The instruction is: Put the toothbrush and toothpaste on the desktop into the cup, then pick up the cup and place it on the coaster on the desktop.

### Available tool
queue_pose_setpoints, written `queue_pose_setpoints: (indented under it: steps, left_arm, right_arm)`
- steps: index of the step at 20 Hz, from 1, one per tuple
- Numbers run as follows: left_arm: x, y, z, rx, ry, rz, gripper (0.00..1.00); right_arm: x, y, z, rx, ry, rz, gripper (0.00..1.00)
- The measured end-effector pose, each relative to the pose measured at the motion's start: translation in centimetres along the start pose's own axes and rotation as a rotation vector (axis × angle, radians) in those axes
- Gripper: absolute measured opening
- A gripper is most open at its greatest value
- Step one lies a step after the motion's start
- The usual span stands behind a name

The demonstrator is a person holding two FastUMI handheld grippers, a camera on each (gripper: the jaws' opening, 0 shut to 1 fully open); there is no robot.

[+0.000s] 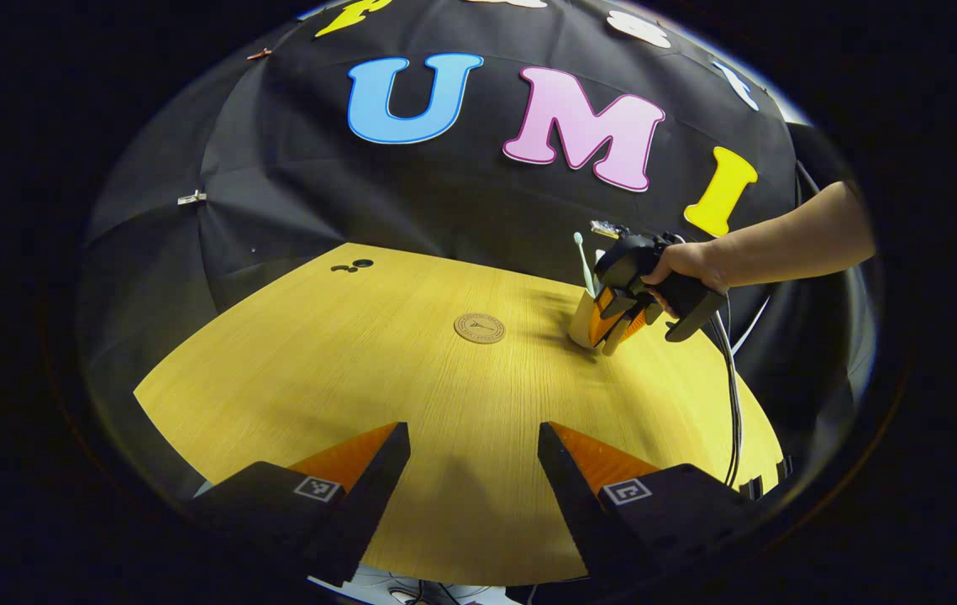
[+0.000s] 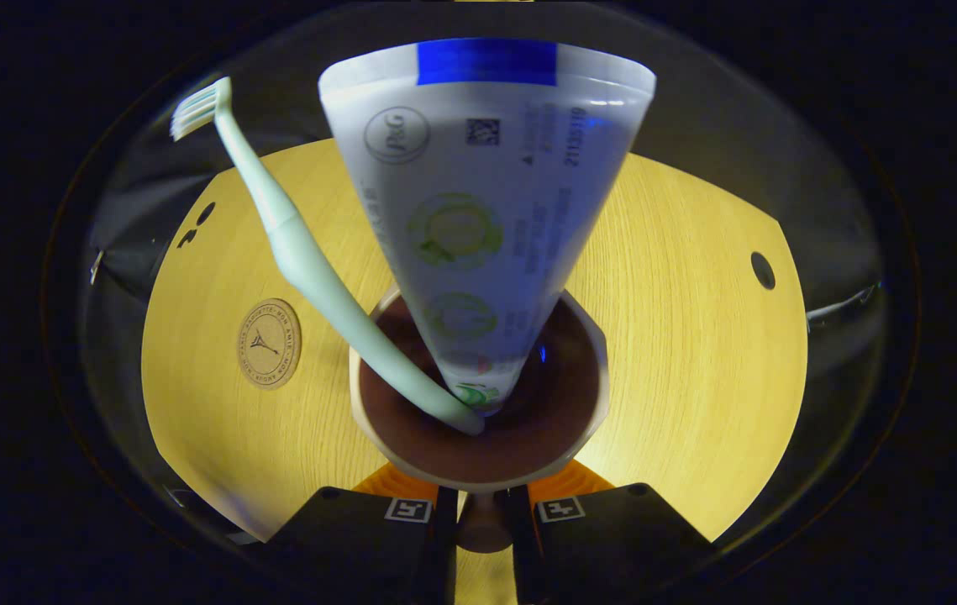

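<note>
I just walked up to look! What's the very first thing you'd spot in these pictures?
In the right gripper view, a big toothpaste tube and a pale toothbrush stand in the cup, looming close to the camera. The right claw grips the cup's near side. The round coaster lies bare in the middle of the yellow table, left of the cup.

We're in a staged recording booth here: black cloth wall (image 1: 293,176) draped behind a bare wooden bench (image 1: 318,361), cables (image 1: 734,403) trailing off its right edge
</note>
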State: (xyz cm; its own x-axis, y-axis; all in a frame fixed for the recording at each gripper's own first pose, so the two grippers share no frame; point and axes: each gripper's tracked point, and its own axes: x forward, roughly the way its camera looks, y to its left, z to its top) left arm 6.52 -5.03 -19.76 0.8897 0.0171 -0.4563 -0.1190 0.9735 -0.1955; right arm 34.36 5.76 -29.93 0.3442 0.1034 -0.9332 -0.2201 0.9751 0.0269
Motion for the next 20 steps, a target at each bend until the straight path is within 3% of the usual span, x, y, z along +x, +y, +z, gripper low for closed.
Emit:
queue_pose_setpoints:
  steps: [10, 20]
  left_arm:
    - [-0.1, 0.7, -0.3, 0.009, 0.015, -0.009, 0.97]
    - [-1.0, 4.1, -1.3, -0.005, 0.044, 0.061, 0.97]
  right_arm:
    - [-3.2, 6.2, 3.4, -0.15, -0.084, 0.068, 0.3]
    - [0.1, 15.0, 3.6, -0.263, -0.015, 0.12, 0.3]
